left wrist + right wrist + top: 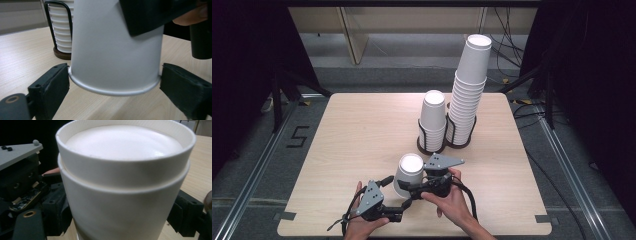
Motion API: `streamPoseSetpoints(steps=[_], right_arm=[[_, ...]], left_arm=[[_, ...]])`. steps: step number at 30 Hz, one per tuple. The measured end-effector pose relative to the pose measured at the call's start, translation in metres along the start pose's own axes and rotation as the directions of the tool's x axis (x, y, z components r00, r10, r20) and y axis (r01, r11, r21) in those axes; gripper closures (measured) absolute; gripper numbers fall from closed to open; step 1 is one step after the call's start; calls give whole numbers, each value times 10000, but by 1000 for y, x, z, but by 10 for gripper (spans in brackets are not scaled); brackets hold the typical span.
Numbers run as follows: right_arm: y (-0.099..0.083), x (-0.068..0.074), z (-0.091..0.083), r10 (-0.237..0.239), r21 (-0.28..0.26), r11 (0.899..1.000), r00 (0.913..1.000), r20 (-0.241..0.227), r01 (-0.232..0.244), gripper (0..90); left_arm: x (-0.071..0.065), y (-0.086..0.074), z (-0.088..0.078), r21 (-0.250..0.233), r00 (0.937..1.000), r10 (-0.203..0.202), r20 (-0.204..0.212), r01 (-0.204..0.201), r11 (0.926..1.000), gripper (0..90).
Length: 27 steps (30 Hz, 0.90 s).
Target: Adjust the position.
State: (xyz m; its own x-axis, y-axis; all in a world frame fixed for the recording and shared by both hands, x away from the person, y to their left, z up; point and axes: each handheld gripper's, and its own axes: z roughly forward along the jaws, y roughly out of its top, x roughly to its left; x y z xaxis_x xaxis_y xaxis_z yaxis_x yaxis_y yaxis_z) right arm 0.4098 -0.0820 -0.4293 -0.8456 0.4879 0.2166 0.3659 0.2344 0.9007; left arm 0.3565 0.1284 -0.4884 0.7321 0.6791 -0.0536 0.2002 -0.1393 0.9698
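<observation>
High view above table (362, 130); both tool views close on shared cup (408, 172)

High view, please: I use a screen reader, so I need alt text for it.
Two hand-held grippers, left gripper and right gripper, meet at an upside-down white paper cup near the front edge of a wooden table. Behind it, two stacks of upside-down cups stand in black wire holders, a short stack and a tall stack.
</observation>
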Motion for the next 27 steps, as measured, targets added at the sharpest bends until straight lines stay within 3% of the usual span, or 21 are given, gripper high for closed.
streamPoseSetpoints(steps=[2, 3, 5, 9, 10, 14, 19, 27], right_arm=[[0, 2, 0, 23, -14, 10000, 10000, -62, -23, 193], [0, 4, 0, 369, 39, 9993, 9992, -180, -368, 193], [0, 5, 2, 173, -61, 9998, 9995, -260, -175, 193], [1, 11, 2, 351, -119, 9993, 9986, -389, -356, 193], [1, 12, 3, 264, -84, 9996, 9985, -480, -268, 193], [1, 15, 4, 311, -126, 9994, 9986, -419, -317, 193], [0, 16, 5, 677, -150, 9975, 9954, -681, -688, 193], [-1, 16, 6, 497, -6, 9988, 9975, -508, -498, 161]], left_arm=[[0, 0, 1, 18, 10000, -3, -2, 3, 10000, 54], [0, 0, 2, -31, 10000, -30, 22, 30, 10000, 38], [-1, 0, 2, -7, 10000, -53, -24, 53, 10000, 21], [-1, 0, 4, -196, 10000, -46, 49, 47, 9998, 0], [-2, 0, 3, -27, 10000, -17, -26, 17, 10000, 0], [-2, 0, 4, -236, 10000, -38, 31, 39, 9997, 0], [-4, 1, 2, -262, 9999, 59, -128, -62, 9996, 2], [-3, 1, 2, 68, 9998, 149, -128, -148, 9999, 66]])
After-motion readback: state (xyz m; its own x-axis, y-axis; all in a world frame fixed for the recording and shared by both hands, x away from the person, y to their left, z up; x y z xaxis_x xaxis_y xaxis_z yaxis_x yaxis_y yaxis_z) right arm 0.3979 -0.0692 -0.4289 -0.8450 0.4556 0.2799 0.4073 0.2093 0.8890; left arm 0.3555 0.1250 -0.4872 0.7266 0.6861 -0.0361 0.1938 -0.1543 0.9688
